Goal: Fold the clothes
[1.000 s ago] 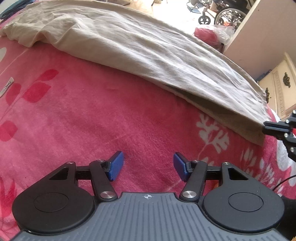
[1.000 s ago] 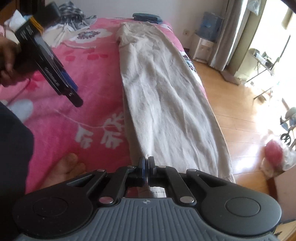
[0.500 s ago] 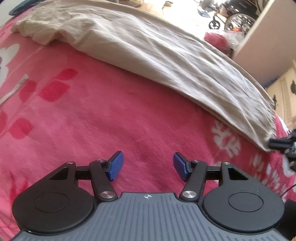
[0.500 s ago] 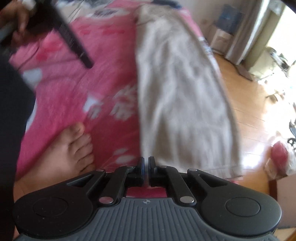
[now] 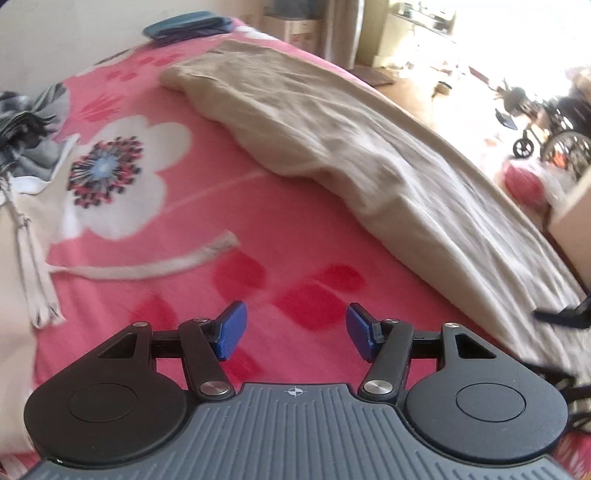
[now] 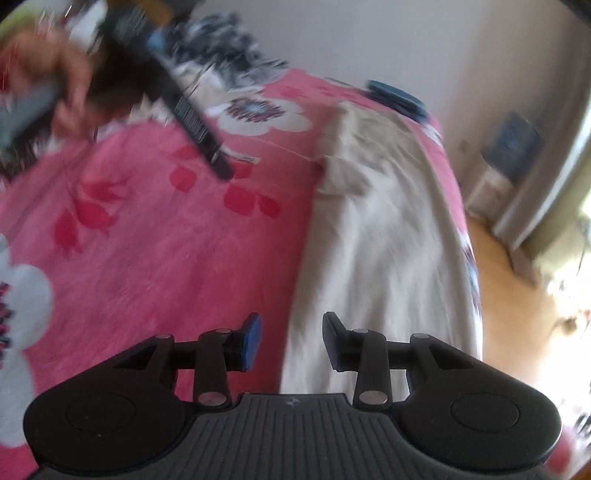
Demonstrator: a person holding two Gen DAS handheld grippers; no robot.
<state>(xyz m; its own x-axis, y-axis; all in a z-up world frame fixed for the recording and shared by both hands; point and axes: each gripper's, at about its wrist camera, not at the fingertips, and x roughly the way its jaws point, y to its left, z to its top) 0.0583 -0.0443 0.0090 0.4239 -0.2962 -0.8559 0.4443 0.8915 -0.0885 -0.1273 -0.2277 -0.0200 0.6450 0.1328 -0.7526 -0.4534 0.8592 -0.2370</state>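
Note:
Long beige trousers [image 5: 388,147] lie folded lengthwise along the right side of a pink flowered bed cover [image 5: 258,236]. My left gripper [image 5: 293,330] hangs open over the bare pink cover, left of the trousers, holding nothing. In the right wrist view the same trousers [image 6: 384,229] stretch away from me, and my right gripper [image 6: 291,341] is open just above their near left edge, with nothing between its fingers. The other gripper [image 6: 188,114] appears blurred at the upper left, held in a person's hand [image 6: 55,74].
A white garment with drawstrings [image 5: 33,229] and a loose white strip [image 5: 147,264] lie at the left. Grey patterned clothes [image 5: 26,122] are piled behind them. A dark blue folded item [image 5: 188,26] sits at the bed's far end. Wooden floor [image 6: 517,295] runs along the right.
My right gripper has opened and let go of the trouser hem, then swung up along the bed. The left gripper, still open, moved towards the waist end.

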